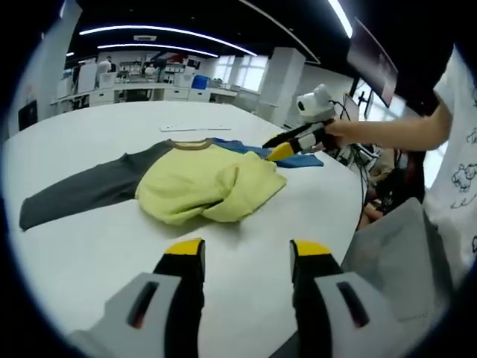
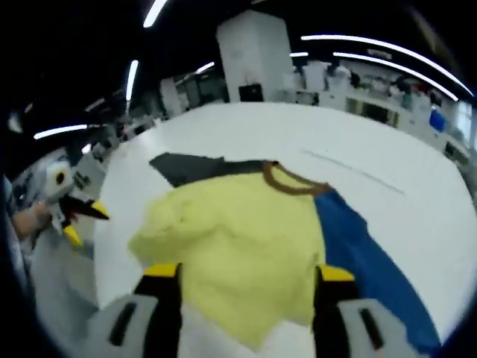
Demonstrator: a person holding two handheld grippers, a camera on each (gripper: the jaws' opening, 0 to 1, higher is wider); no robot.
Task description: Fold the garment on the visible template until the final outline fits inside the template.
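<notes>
Shirt [image 1: 212,186] lies on the white table [image 1: 89,253], yellow body bunched in a heap, grey sleeve [image 1: 82,190] stretched out flat toward 9 o'clock in the left gripper view, blue sleeve [image 1: 294,154] toward 2 o'clock. Long axis runs sleeve to sleeve, crosswise to the left gripper [image 1: 246,257]. That gripper stands spread and empty, near the heap's edge, heap at its 12 o'clock. Right gripper [image 2: 246,277] is spread too, jaws straddling the yellow body, brown collar [image 2: 287,179] at 12 o'clock, blue sleeve [image 2: 373,261] just at 3 o'clock. Judgement: right gripper is nearer the cloth. No template outline can be made out.
</notes>
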